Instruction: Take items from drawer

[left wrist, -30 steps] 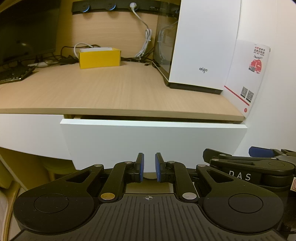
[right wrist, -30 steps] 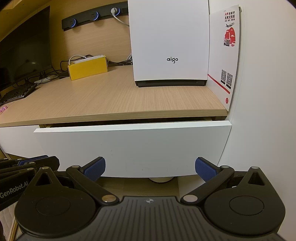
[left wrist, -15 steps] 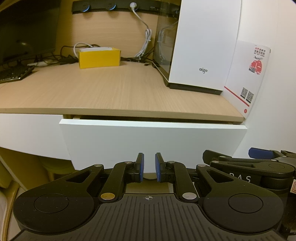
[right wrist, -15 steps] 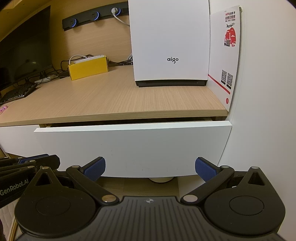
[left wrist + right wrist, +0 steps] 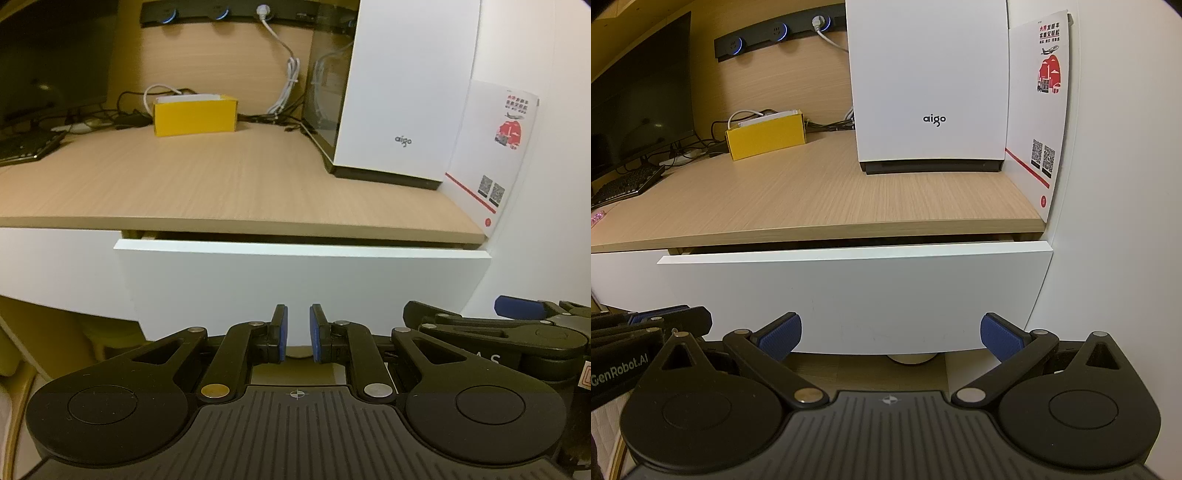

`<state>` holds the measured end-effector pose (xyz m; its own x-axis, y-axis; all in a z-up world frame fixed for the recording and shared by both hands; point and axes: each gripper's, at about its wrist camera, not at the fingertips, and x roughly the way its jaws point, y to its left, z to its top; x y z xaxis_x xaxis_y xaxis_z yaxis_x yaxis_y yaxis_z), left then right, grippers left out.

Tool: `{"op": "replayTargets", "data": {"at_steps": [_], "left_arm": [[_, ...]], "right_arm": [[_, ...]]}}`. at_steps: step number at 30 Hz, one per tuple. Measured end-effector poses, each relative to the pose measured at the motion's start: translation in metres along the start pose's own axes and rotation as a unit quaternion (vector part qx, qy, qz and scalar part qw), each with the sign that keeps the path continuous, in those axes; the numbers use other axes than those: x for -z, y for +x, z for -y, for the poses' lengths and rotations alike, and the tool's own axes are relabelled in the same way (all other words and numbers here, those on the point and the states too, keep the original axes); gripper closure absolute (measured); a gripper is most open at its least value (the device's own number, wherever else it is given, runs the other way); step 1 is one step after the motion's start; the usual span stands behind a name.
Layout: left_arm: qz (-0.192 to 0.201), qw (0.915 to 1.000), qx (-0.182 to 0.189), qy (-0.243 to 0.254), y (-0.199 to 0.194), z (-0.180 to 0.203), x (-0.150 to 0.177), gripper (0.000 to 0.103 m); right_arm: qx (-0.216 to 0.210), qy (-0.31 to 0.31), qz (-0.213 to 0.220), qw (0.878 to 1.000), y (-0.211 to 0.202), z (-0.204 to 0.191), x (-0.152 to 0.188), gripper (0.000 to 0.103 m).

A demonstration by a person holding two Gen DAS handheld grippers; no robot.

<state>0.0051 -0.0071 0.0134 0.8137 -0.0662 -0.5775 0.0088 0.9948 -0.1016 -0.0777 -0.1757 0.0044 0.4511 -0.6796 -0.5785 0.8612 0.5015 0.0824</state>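
Note:
A white drawer front (image 5: pixel 303 288) (image 5: pixel 849 295) sits under the wooden desk top, pulled out a crack; its inside is hidden. My left gripper (image 5: pixel 297 332) hovers just before the drawer's lower edge, its blue pads nearly together with nothing between them. My right gripper (image 5: pixel 890 336) stands wide open in front of the same drawer face, empty, close to the right wall. Each gripper shows at the edge of the other's view: the right gripper (image 5: pixel 517 325) and the left gripper (image 5: pixel 665 317). A small round beige part (image 5: pixel 911 358) peeks out below the drawer's bottom edge.
On the desk top (image 5: pixel 812 199) stand a white aigo tower (image 5: pixel 931 92), a yellow box (image 5: pixel 766 134) with cables, a keyboard (image 5: pixel 624 184) and a dark monitor (image 5: pixel 639 96). A leaflet (image 5: pixel 1039 110) leans on the white wall to the right.

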Motion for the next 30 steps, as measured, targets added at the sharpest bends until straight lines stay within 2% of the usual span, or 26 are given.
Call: {"op": "replayTargets", "data": {"at_steps": [17, 30], "left_arm": [[-0.007, 0.9995, 0.029, -0.008, 0.004, -0.015, -0.004, 0.087], [0.000, 0.9990, 0.010, -0.043, 0.014, -0.073, -0.022, 0.088]], "right_arm": [[0.023, 0.015, -0.004, 1.000, 0.003, 0.001, -0.003, 0.000], [0.076, 0.021, -0.015, 0.997, 0.033, -0.009, -0.020, 0.000]]}}
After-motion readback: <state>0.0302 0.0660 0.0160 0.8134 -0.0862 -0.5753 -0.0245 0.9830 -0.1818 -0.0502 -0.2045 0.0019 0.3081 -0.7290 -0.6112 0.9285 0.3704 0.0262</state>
